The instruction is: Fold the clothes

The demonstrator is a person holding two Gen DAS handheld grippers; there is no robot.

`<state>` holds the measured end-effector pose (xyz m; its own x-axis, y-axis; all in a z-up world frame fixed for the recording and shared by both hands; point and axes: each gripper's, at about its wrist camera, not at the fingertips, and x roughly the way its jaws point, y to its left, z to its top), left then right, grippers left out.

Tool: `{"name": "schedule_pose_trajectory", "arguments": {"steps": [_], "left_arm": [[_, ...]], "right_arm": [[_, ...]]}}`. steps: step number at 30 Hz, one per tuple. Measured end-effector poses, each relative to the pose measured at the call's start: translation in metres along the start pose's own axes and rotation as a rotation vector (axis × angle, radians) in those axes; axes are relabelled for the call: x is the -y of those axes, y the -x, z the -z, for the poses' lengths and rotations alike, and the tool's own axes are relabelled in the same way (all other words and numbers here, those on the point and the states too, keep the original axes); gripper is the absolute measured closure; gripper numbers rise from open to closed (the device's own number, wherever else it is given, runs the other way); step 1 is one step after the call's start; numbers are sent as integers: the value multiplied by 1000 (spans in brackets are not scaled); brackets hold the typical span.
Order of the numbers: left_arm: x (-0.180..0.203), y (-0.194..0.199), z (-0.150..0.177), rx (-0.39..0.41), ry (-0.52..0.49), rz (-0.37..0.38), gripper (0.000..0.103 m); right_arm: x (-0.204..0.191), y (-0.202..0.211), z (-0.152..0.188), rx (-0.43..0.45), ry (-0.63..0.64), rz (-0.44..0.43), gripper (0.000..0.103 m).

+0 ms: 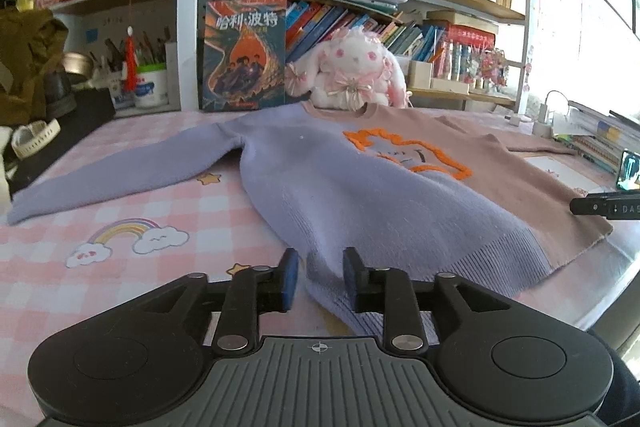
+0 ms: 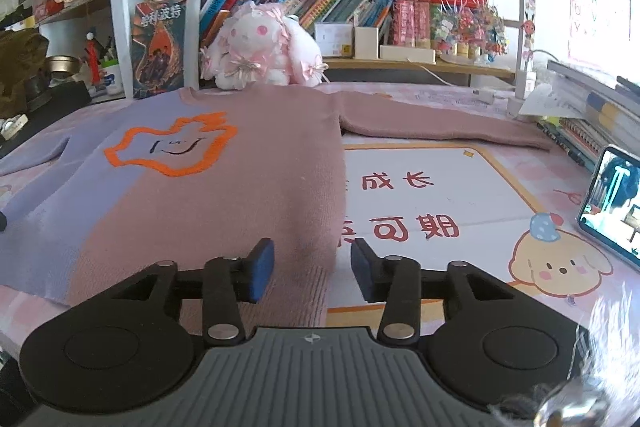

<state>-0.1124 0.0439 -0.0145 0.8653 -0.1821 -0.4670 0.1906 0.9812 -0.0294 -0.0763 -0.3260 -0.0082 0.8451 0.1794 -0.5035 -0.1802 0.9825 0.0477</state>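
Both grippers stand at the sweater's (image 1: 340, 187) near hem: left gripper (image 1: 318, 277) narrowly parted over the purple corner, right gripper (image 2: 312, 269) wider at the pink corner. Neither pinches cloth; the sweater lies flat, sleeves spread, probably ready for folding.

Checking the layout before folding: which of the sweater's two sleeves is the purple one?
The sleeve stretched out left of the sweater body; the other sleeve, reaching right, is pink.
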Motion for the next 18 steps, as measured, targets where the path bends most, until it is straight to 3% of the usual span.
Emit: {"name": "schedule_pose_trajectory", "arguments": {"steps": [4, 8, 13, 18], "left_arm": [[2, 8, 2, 10, -12, -6, 55], [2, 14, 3, 26, -6, -7, 43], [3, 19, 6, 34, -16, -2, 33], [6, 20, 9, 34, -49, -9, 24]], "right_arm": [[-5, 9, 2, 20, 3, -8, 48], [-12, 17, 2, 36, 12, -16, 38], [-21, 21, 3, 41, 29, -29, 26], [-32, 22, 3, 40, 45, -50, 21]]}}
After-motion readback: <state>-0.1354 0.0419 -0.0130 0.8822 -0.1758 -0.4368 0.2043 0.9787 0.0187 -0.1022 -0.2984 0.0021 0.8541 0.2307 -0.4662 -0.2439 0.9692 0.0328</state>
